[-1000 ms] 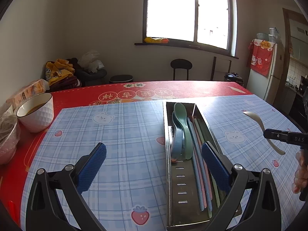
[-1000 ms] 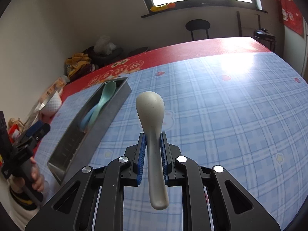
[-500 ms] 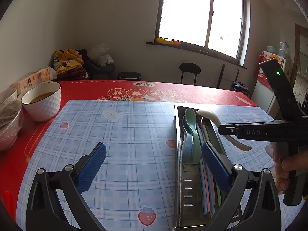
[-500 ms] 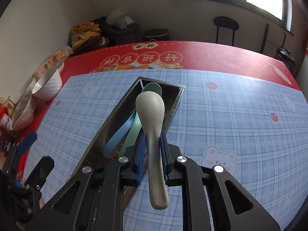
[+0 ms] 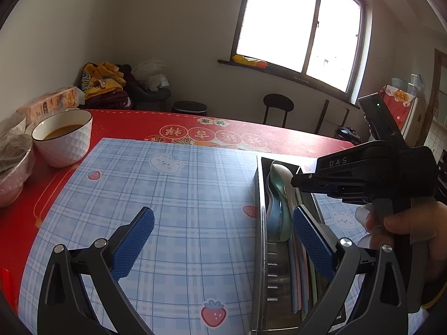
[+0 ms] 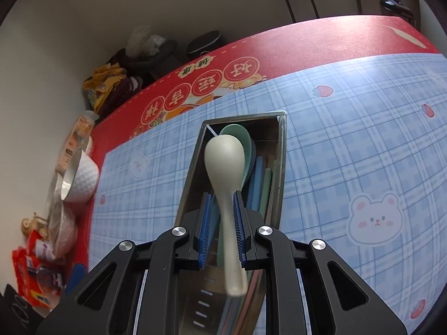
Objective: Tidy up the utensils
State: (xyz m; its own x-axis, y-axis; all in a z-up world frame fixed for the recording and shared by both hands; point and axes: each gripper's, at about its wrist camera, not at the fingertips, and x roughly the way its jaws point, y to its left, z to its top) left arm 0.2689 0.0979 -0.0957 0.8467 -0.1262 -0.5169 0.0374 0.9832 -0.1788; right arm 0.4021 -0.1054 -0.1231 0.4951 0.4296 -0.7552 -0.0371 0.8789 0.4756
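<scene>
My right gripper (image 6: 221, 223) sits over the metal utensil tray (image 6: 281, 150), its blue pads (image 6: 206, 223) parted a little around the handle of the beige spoon (image 6: 223, 164). The left pad stands off the handle with a sliver of gap; the right pad looks to be against it, though I cannot tell whether there is real pressure there. The spoon's bowl points to 12 o'clock, lying over the green spoon (image 6: 243, 136) that rests in the tray's far end, with a blue spoon's edge showing just at 3 o'clock of it. Flat pastel handles, blue and green, run lengthwise along the tray's right side.

From the left wrist view, my left gripper (image 5: 223, 240) is spread wide and holds nothing, hovering above the blue plaid mat (image 5: 173, 195). Its right pad (image 5: 310, 240) hangs over the tray (image 5: 261, 223), the left pad over bare mat. My right hand (image 5: 410, 229) grips the other tool's handle at 3 o'clock, its black nose reaching across the tray's far end.

A white bowl (image 5: 64, 139) of brown liquid stands on the red tablecloth (image 5: 134, 125) at 10 o'clock, well apart from the tray
</scene>
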